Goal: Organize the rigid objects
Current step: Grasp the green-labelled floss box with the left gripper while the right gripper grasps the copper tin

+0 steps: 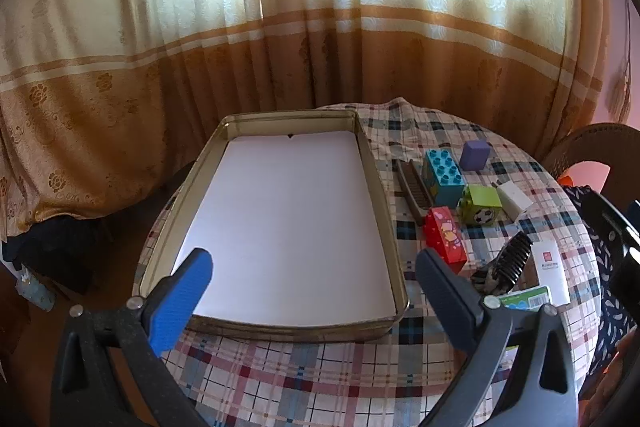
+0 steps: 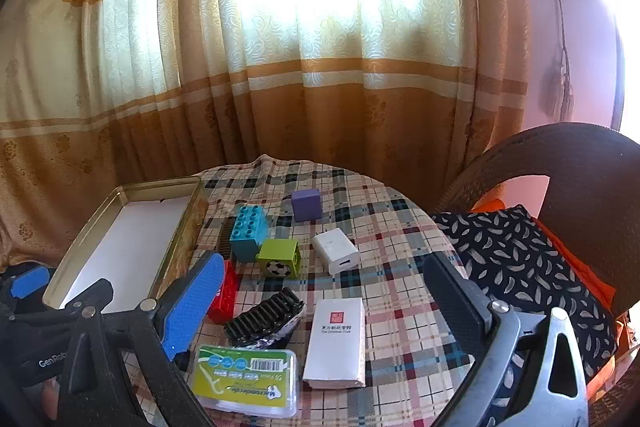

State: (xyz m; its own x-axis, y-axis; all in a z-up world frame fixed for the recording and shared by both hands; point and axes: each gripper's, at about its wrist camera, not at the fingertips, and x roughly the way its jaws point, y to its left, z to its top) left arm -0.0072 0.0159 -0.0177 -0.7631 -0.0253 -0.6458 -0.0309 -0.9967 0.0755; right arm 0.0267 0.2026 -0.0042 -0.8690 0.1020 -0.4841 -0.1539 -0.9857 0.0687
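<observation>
Nearest the right gripper [image 2: 320, 291], whose jaws stood wide apart and held nothing, lay a clear floss-pick box [image 2: 250, 379], a white carton [image 2: 336, 341] and a black comb-like piece [image 2: 264, 315] on the checked tablecloth [image 2: 400, 247]. The left gripper [image 1: 312, 275], also released and empty, hovered over the near rim of the metal tray [image 1: 382, 195], which held only a white paper liner. Further off sat a red brick [image 2: 224, 297], a green block [image 2: 280, 259], a white charger [image 2: 336, 253], a blue brick [image 2: 248, 231] and, farthest, a purple cube [image 2: 306, 205], all well outside the tray. The sensible first pick appeared to be a near item: the carton, gripped squarely across its narrow sides, lifted clear of its neighbours, then set flat in a tray corner.
</observation>
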